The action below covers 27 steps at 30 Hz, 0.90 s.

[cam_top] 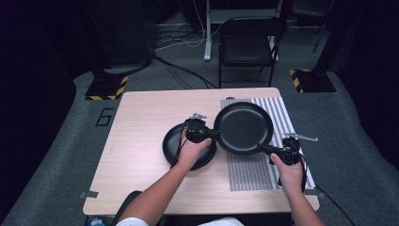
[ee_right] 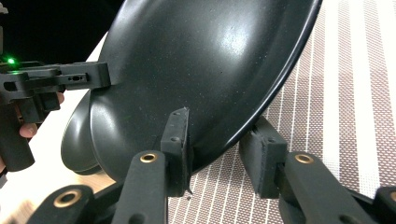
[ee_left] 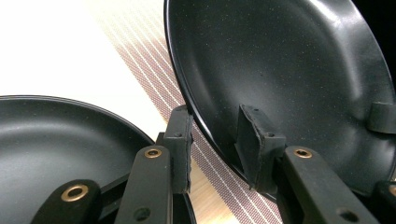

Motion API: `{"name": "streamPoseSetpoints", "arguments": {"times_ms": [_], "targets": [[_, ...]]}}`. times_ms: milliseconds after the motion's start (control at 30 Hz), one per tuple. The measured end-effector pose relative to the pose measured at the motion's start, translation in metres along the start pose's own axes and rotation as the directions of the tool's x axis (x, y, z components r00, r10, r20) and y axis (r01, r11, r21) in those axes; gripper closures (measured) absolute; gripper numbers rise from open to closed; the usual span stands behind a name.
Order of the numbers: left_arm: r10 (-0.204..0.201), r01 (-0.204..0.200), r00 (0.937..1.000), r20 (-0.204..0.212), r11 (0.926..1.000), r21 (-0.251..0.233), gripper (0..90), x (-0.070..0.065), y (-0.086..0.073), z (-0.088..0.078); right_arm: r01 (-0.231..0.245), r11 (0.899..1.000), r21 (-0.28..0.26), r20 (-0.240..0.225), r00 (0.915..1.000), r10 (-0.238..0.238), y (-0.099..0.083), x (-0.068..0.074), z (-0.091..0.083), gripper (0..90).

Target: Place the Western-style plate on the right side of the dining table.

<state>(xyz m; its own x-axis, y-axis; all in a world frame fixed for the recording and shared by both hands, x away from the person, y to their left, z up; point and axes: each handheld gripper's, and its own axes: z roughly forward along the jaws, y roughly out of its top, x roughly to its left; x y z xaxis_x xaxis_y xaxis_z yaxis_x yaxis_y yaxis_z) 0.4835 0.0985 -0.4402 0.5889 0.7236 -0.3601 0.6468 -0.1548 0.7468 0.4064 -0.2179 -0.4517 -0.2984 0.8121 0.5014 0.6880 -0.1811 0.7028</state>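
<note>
Above table (cam_top: 141, 122), both hand-held grippers clamp tilted pan (cam_top: 243, 127).

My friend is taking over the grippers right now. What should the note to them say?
Left gripper: shut on the left rim of the big black plate, one of its fingers inside the plate.
Right gripper: shut on the same plate's near right rim.
The plate is held between both, tilted above the striped mat.
A smaller black plate lies on the wooden table, under the left hand.
Done: big plate gripped on both sides.
Left: probably setting it down; where is unclear.
</note>
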Motion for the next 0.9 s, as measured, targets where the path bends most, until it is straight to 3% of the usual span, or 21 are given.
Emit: {"name": "streamPoseSetpoints", "arguments": {"times_ms": [233,900], "targets": [[-0.021,0.021,0.9998,0.007,0.9998,0.000,65.8,-0.002,-0.001,0.008,-0.007,1.000,-0.003,0.012,0.9999,0.007,0.000,-0.006,-0.001,63.6],[-0.022,0.021,0.9995,0.021,0.9997,0.009,65.7,-0.007,0.001,0.023,-0.016,1.000,-0.004,0.034,0.9993,0.016,0.000,-0.017,-0.006,63.7]]}}
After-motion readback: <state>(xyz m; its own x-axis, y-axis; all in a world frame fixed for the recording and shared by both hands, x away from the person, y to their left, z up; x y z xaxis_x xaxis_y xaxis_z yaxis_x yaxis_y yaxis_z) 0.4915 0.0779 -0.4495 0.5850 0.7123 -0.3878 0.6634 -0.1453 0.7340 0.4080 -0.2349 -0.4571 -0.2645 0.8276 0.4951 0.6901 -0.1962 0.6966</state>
